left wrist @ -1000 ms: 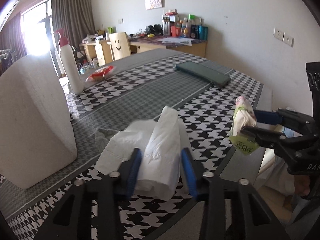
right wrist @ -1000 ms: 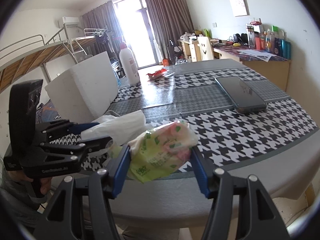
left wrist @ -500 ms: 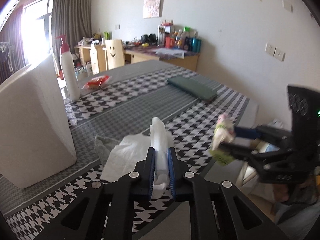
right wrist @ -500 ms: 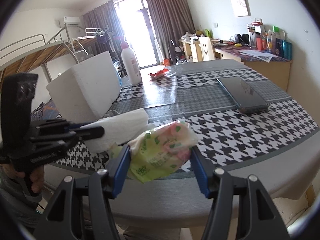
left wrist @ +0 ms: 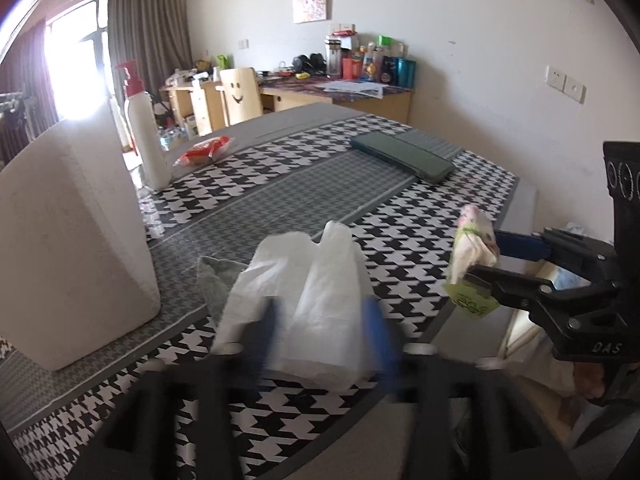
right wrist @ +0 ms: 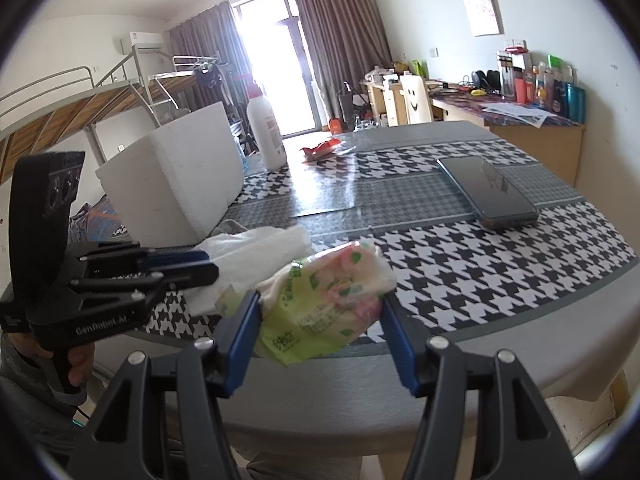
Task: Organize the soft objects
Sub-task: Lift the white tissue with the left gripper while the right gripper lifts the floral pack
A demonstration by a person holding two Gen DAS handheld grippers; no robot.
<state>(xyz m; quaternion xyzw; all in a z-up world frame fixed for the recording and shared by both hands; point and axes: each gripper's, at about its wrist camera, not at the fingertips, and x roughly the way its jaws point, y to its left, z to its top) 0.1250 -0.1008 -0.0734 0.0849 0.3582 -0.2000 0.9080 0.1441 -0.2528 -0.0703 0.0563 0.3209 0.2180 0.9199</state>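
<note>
1. Left claw [left wrist: 322, 330]: jaws have just been opening and now stand apart, with the white tissue bundle [left wrist: 316, 292] between them, resting on the table [left wrist: 280, 192] near its front edge.
2. Right claw [right wrist: 320, 320]: clamped on the green-and-pink tissue pack [right wrist: 326, 300], held above the table edge.
3. White foam box [left wrist: 68, 236] stands left of the bundle.

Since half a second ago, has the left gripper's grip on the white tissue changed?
Yes. The left gripper has just been opening: its jaws, then pinched on the white tissue, now stand apart on either side of it on the houndstooth tablecloth.
</note>
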